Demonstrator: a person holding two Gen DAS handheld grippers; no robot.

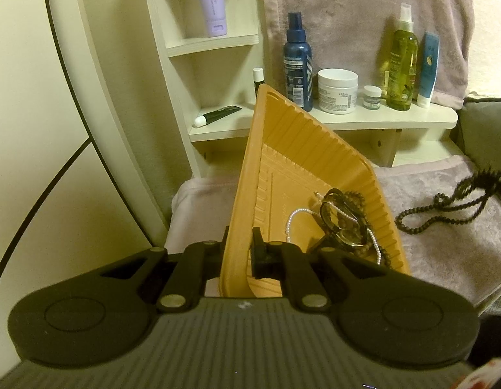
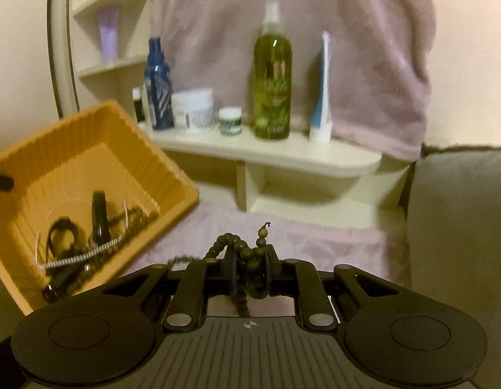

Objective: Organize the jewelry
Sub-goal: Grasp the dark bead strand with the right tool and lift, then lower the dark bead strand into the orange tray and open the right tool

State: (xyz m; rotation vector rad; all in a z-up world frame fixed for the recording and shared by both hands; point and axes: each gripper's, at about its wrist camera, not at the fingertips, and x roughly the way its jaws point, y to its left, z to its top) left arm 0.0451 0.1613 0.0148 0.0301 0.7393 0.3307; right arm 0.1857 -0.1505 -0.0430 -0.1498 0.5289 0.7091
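**Tray tilted in my left grip, bead strand pinched in my right**

My left gripper is clamped on the near wall of the orange tray, one finger outside the wall and one inside. The tray is tipped up on that side, so its ribbed floor slopes toward me and to the right. The jewelry already in it has gathered in the low corner: a white pearl strand, a dark watch and a brown bead bracelet, all tangled and touching one another.

My right gripper is closed on a dark bead necklace. A small loop of beads pokes up between the jaws, and the rest trails down and off to the left under the gripper. From the left wrist view I see the same necklace strung out over the lilac towel, beside the tray but not in it. The right wrist view is blurred, so I cannot say whether any of the strand is lifted clear of the cloth.

From the right side the tray sits to the left of my gripper, open face turned my way, with the pile of pieces low inside it.

Behind it all a cream shelf carries a blue spray bottle, a white jar, a green bottle and a blue-and-white tube.
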